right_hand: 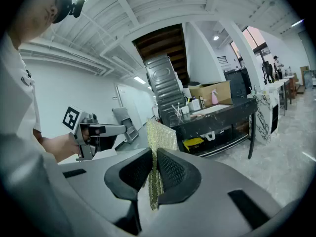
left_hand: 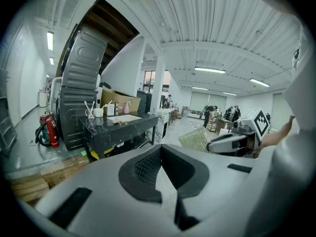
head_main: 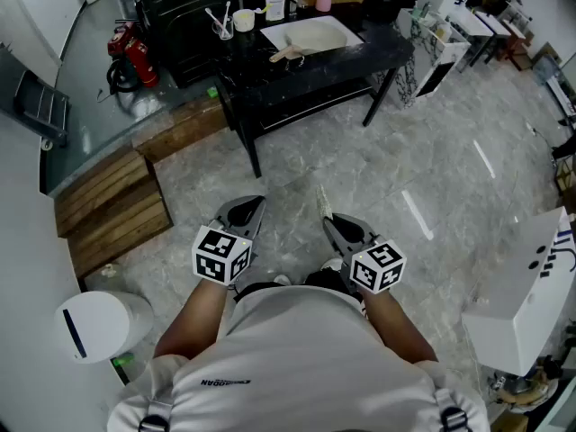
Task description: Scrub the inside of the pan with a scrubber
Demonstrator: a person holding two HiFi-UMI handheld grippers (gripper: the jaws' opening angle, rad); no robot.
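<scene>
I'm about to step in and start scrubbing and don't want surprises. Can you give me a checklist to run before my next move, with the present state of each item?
1. Scrubber clamped in the right gripper: ok.
2. Left gripper free to steady the pan: ok, jaws together with nothing between them.
3. Pan within reach: not ok, the black table stands well ahead across the floor.
4. Inside of the pale pan ready to scrub: cannot tell, too small to read from here.
</scene>
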